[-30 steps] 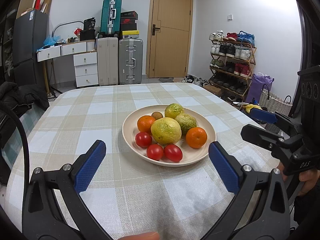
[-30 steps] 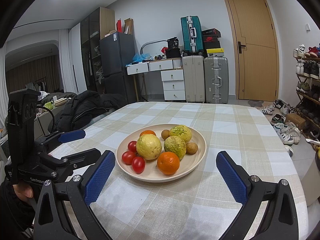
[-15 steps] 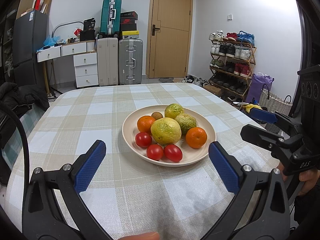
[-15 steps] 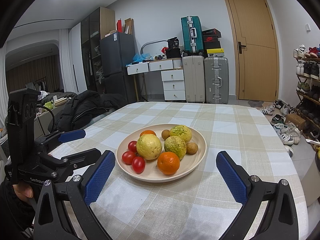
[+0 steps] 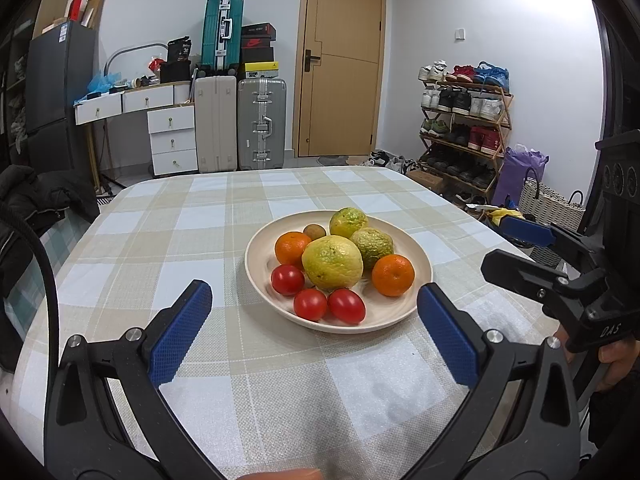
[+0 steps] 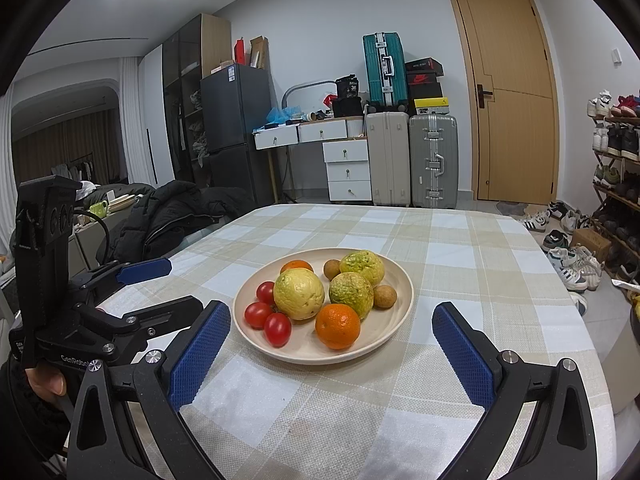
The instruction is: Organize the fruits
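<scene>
sitting mid-frame on a beige-and-white checked woven tablecloth [image 5: 208, 248] is a round cream plate [image 5: 416, 256] piled with bumpy yellow-green citrus [image 5: 332, 262], glossy red tomatoes [image 5: 310, 304] and smooth oranges [image 5: 393, 275]. left gripper [image 5: 314, 330] and right gripper [image 6: 330, 354], blue textured pads, both spread wide, holding nothing, low in frame. hard-shell suitcases [image 5: 240, 120] and a wooden door [image 5: 340, 64] up top.

Left wrist view: low over surface [image 5: 280, 380], faces plate [image 5: 260, 256] from near left. Right wrist view: same height, from right. Shared: plate [image 6: 404, 300], door [image 5: 340, 60], suitcases [image 6: 432, 160].
</scene>
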{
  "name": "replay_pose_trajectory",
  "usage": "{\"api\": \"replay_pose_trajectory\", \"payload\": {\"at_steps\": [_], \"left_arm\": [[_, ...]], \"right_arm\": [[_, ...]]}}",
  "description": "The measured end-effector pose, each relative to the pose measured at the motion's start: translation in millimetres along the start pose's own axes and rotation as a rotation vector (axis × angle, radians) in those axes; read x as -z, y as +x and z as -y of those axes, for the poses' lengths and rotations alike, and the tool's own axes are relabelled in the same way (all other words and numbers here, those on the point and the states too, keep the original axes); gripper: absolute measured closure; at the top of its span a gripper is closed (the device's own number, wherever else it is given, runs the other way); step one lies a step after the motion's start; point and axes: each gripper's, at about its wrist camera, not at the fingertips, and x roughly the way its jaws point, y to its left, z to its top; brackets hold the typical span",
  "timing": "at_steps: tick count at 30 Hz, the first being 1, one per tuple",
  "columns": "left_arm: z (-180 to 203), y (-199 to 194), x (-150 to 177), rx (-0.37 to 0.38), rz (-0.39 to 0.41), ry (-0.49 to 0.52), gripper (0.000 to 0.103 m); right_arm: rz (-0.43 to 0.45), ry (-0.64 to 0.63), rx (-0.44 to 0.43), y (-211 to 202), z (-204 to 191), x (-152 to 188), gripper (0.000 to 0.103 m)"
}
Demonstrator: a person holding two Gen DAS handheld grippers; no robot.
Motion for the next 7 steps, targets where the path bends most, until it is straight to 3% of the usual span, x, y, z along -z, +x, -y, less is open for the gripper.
{"api": "replay_pose_trajectory", "payload": {"at_steps": [7], "left_arm": [[0.1,0.3,0.2,-0.001,-0.002,-0.004,0.000]], "right_arm": [[0.000,0.000,-0.001,0.2,0.0,-0.1,0.000]]}}
